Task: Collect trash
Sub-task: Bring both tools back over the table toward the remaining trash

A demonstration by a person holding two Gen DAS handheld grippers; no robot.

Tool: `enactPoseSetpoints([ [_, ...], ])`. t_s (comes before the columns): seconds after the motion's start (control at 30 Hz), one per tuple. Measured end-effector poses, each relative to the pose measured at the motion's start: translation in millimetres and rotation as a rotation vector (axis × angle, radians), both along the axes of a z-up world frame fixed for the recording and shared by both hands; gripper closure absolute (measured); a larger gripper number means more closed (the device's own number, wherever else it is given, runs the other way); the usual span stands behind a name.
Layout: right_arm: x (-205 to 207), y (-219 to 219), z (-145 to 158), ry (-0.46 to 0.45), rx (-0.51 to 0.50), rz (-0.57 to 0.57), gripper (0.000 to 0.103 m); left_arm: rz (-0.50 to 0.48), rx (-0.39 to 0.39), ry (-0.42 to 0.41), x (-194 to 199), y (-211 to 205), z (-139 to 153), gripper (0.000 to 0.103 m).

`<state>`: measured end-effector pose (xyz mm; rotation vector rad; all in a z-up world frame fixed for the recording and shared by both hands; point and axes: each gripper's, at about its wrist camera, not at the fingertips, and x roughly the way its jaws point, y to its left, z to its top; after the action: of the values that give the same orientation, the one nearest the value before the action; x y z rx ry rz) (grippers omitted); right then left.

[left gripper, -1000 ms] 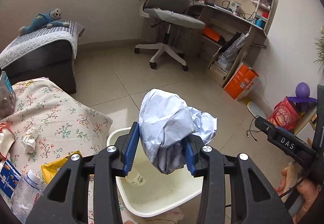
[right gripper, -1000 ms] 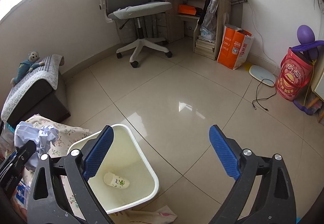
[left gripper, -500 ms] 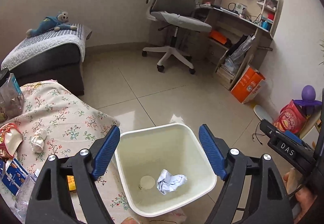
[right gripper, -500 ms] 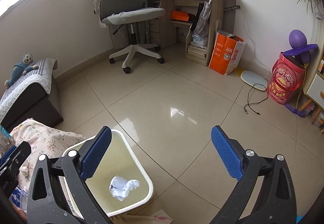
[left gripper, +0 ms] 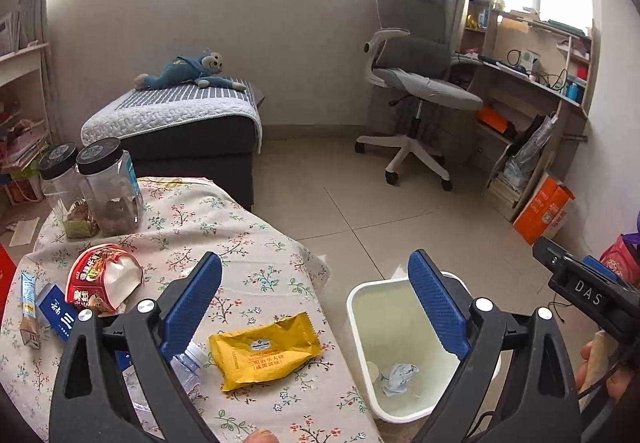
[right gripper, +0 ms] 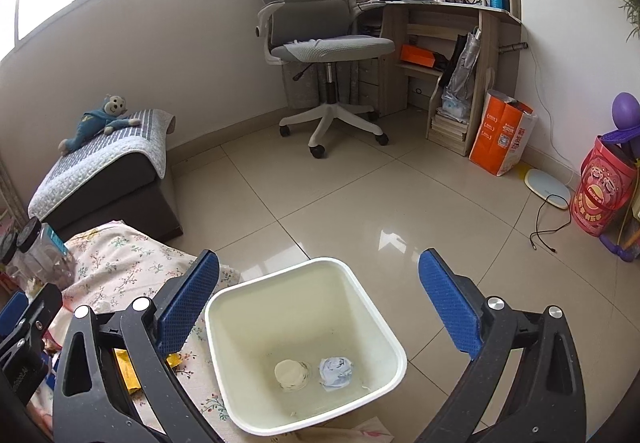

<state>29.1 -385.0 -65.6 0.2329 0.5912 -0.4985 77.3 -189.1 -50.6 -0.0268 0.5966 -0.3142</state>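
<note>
A cream trash bin [left gripper: 400, 285] [right gripper: 384, 331] stands on the floor beside the floral-cloth table [left gripper: 248, 239] [right gripper: 120, 267]. In it lie a crumpled white paper ball [left gripper: 398, 379] [right gripper: 336, 373] and a pale cup [right gripper: 292, 373]. On the table lie a yellow snack packet [left gripper: 264, 349], a red noodle cup with tissue [left gripper: 100, 277], a plastic bottle [left gripper: 188, 363], a blue box [left gripper: 58, 317] and a stick sachet [left gripper: 29, 307]. My left gripper [left gripper: 316, 307] is open and empty, above the table edge and bin. My right gripper [right gripper: 318, 305] is open and empty above the bin.
Two black-lidded jars [left gripper: 106, 187] and a small green box [left gripper: 80, 221] stand at the table's far side. A dark ottoman with a blue plush [left gripper: 184, 115], a grey office chair [left gripper: 416, 91], a desk [right gripper: 440, 23], an orange bag [right gripper: 502, 133] and a red bucket [right gripper: 604, 195] ring the tiled floor.
My left gripper opened and dropped the crumpled paper into the bin, then swung left toward the table. My right gripper moved over the bin.
</note>
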Motion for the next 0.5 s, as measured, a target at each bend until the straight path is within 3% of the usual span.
enactPoseSetpoints([
  [0.27,21.3,49.4,1.9,0.006,-0.021,0.103,0.007,0.082,0.004,-0.006,4.6,45.1,6.3,0.011],
  [0.5,36.4,89.3,1.3,0.015,-0.029,0.193,0.007,0.168,-0.007,0.046,13.6,89.7,-0.3,0.011],
])
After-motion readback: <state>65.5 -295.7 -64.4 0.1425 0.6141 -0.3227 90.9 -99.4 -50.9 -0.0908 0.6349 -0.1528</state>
